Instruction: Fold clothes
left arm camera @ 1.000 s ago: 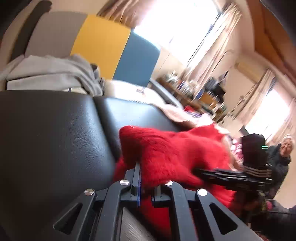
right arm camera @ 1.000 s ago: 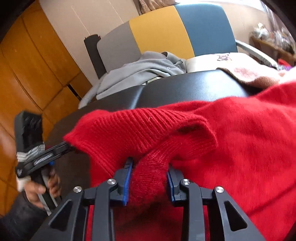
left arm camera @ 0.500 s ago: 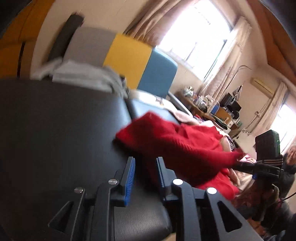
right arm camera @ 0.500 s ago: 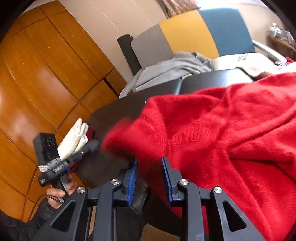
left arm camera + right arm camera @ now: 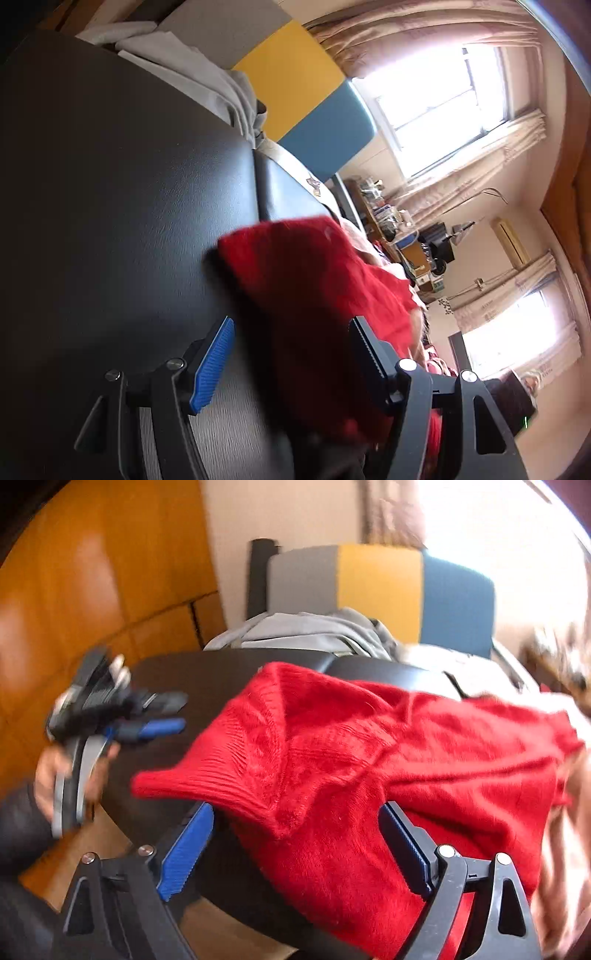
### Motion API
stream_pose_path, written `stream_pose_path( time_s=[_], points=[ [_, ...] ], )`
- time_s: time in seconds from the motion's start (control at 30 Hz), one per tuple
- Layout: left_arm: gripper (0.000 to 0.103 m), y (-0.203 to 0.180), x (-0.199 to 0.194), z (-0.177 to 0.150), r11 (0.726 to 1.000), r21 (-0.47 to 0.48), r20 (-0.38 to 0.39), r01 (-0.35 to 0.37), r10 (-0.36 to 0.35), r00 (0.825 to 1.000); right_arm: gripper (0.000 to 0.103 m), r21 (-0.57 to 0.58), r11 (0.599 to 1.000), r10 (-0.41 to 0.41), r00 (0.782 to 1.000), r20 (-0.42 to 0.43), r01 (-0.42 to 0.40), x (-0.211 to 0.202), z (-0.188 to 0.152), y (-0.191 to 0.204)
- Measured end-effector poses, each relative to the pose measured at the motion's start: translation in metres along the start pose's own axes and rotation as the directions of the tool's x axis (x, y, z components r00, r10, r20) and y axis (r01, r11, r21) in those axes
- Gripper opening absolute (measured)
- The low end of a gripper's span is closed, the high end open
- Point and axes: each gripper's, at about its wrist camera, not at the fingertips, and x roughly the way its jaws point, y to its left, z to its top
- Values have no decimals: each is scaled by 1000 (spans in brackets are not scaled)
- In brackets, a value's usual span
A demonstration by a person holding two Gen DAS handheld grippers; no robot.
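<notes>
A red knit sweater lies folded on the black padded table, one corner hanging over the near edge. My right gripper has its jaws opening wide around that near edge of the sweater; the blue pads do not press on it. In the left wrist view the same red sweater lies on the black table. My left gripper is opening too, the sweater's edge between its jaws but untouched. The left gripper also shows in the right wrist view, held in a hand.
Grey clothes are heaped at the table's far end, before a grey, yellow and blue chair back. Wooden wall panels stand at the left. A pale patterned cloth lies beside the sweater. A cluttered shelf stands under the windows.
Both grippers have let go of the red sweater and spread their jaws wide. The sweater has dropped onto the table. Both views have rolled, and the left gripper has drawn back from the sweater.
</notes>
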Motion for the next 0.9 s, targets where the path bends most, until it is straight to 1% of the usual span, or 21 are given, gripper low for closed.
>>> stream_pose_path(
  time_s=[0.07, 0.13, 0.17, 0.2, 0.23, 0.27, 0.3, 0.43, 0.47, 0.5, 0.57, 0.6, 0.63, 0.7, 0.73, 0.77, 0.8, 0.9],
  points=[
    [65, 6, 18, 12, 999, -41, -16, 20, -21, 1000, 92, -70, 997, -15, 1000, -3, 14, 12, 0, 8],
    [65, 12, 34, 23, 997, -72, -26, 14, -15, 1000, 91, -146, 989, 1, 1000, -19, -4, 27, 2, 19],
    [65, 14, 42, 26, 996, -83, -33, 10, -13, 999, 87, -180, 984, 5, 1000, -29, -10, 36, 2, 23],
    [65, 16, 49, 29, 996, -94, -43, 2, -6, 999, 69, -205, 979, 5, 999, -36, -12, 43, 2, 26],
    [65, 17, 56, 31, 994, -107, -54, -8, 2, 999, 56, -217, 976, -2, 999, -46, -8, 51, 3, 26],
    [65, 16, 62, 32, 994, -111, -57, -10, 3, 998, 31, -227, 974, -11, 998, -58, -2, 60, 5, 27],
    [65, 13, 67, 32, 994, -107, -61, -1, -5, 998, 17, -210, 978, -9, 998, -67, -5, 67, 6, 23],
    [65, 0, 87, 29, 996, -84, -89, 44, -51, 995, 18, -96, 995, 29, 995, -100, -38, 94, 11, 0],
    [64, -4, 91, 28, 995, -75, -104, 62, -70, 992, 24, -67, 996, 50, 993, -111, -58, 100, 10, -6],
    [60, -5, 94, 28, 993, -81, -114, 89, -98, 989, 26, -38, 996, 72, 990, -121, -77, 106, 9, -11],
    [42, -2, 98, 27, 978, -148, -105, 147, -164, 981, 28, -18, 994, 106, 987, -118, -108, 109, 7, -16],
    [21, 1, 96, 25, 973, -174, -89, 152, -169, 982, 30, 0, 992, 124, 985, -118, -125, 110, 7, -19],
    [18, 4, 93, 23, 969, -194, -66, 150, -165, 984, 30, 22, 990, 143, 983, -120, -141, 111, 7, -22],
    [14, 2, 80, 17, 965, -197, -16, 173, -179, 984, 30, 66, 984, 172, 977, -123, -165, 113, 7, -29],
    [13, 0, 71, 14, 964, -188, 4, 188, -191, 982, 28, 84, 983, 171, 978, -123, -162, 111, 8, -29],
    [13, -3, 62, 11, 963, -179, 25, 203, -202, 979, 21, 100, 983, 167, 979, -120, -156, 108, 8, -29],
    [12, -8, 51, 8, 962, -161, 43, 220, -216, 976, 17, 113, 981, 170, 978, -118, -157, 105, 9, -28],
    [12, -25, 15, 0, 958, -98, 80, 268, -261, 962, 16, 174, 953, 265, 961, -81, -248, 84, 10, -21]
  ],
)
